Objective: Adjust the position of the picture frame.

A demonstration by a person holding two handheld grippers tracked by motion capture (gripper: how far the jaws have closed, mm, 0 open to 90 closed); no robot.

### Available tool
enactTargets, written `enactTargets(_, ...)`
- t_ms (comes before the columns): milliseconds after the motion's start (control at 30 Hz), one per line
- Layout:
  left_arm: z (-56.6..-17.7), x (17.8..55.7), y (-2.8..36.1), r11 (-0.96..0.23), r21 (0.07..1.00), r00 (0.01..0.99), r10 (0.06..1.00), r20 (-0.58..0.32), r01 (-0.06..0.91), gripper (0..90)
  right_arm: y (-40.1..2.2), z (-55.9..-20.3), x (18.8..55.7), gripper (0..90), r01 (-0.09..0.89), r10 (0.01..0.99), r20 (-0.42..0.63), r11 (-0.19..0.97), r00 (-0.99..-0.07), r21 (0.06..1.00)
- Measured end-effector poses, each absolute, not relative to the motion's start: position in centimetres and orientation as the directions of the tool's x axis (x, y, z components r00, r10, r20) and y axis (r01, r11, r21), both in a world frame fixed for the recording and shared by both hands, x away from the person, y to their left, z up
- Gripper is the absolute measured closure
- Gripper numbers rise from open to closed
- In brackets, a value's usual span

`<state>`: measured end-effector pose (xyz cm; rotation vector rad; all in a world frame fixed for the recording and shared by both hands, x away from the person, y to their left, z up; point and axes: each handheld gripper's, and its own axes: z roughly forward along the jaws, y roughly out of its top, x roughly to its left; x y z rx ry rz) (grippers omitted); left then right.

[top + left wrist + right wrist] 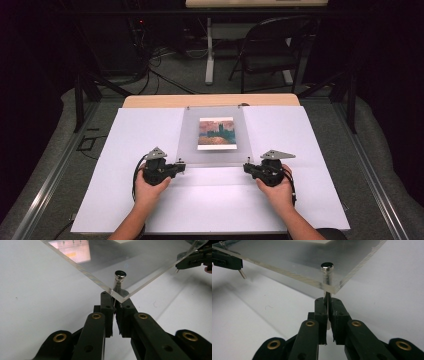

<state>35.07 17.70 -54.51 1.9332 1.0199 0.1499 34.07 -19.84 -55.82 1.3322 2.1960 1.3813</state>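
Observation:
A clear acrylic sheet (pixel 215 145) lies over a small painted picture (pixel 217 133) at the middle of the white table cover. A metal pin (pixel 119 277) passes through the sheet's near left corner, and my left gripper (pixel 115 296) is shut on its shaft just under the sheet. My right gripper (pixel 327 300) is shut the same way on the pin (pixel 326 271) at the near right corner. In the high view the left gripper (pixel 180 165) and right gripper (pixel 246 167) face each other at those corners. The sheet's near edge (pixel 287 275) stands a little above the cover.
White paper (pixel 150 200) covers the wooden table (pixel 150 101). Two more small pins (pixel 189 107) sit at the sheet's far corners. Beyond the table are a folding chair (pixel 272 50), a desk leg (pixel 209 55) and cables on the floor.

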Motion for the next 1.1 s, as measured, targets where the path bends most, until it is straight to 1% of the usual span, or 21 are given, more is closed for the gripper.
enactTargets(233,-54.9,35.0,17.7,-0.246,0.758,0.643,0.712,-0.282,0.605,84.5,-19.6,-56.1,34.0,84.2,0.579,0.784,0.253,0.161,-0.567,0.799)
enactTargets(400,-55.4,34.9,17.4,-0.270,0.745,0.647,0.713,-0.271,0.610,84.3,-19.8,-56.5,34.2,83.5,0.602,0.786,0.256,0.178,-0.563,0.779)
enactTargets(567,-55.6,34.9,17.5,-0.251,0.749,0.642,0.711,-0.287,0.613,83.6,-19.9,-56.7,34.2,82.8,0.610,0.781,0.274,0.168,-0.562,0.774)
enactTargets(667,-55.6,34.8,17.4,-0.253,0.752,0.641,0.715,-0.278,0.609,83.4,-20.0,-56.7,34.1,82.4,0.608,0.780,0.270,0.171,-0.564,0.775)
enactTargets(700,-55.6,34.8,17.4,-0.253,0.753,0.641,0.716,-0.277,0.608,82.8,-20.0,-56.7,34.0,80.5,0.605,0.779,0.267,0.173,-0.567,0.777)
enactTargets(733,-55.6,34.8,17.4,-0.252,0.754,0.640,0.717,-0.276,0.607,82.8,-20.0,-56.7,34.0,80.5,0.605,0.779,0.267,0.173,-0.567,0.777)
enactTargets(767,-55.5,34.7,17.5,-0.249,0.754,0.637,0.720,-0.275,0.608,79.3,-19.9,-56.6,33.9,76.6,0.603,0.779,0.258,0.184,-0.571,0.776)
enactTargets(800,-55.4,34.7,17.5,-0.242,0.755,0.631,0.725,-0.277,0.609,79.3,-19.9,-56.6,33.9,76.6,0.603,0.779,0.258,0.184,-0.571,0.776)
enactTargets(967,-55.3,34.2,17.9,-0.214,0.765,0.610,0.742,-0.277,0.608,67.6,-19.8,-56.4,33.6,62.9,0.573,0.786,0.198,0.229,-0.586,0.787)
enactTargets(1033,-55.1,34.0,17.9,-0.219,0.771,0.604,0.756,-0.253,0.598,60.5,-19.8,-56.3,33.4,56.8,0.562,0.786,0.184,0.237,-0.590,0.792)
enactTargets(1100,-55.0,33.7,17.9,-0.228,0.771,0.600,0.765,-0.235,0.594,55.8,-19.8,-56.2,33.2,53.2,0.554,0.786,0.166,0.253,-0.596,0.793)
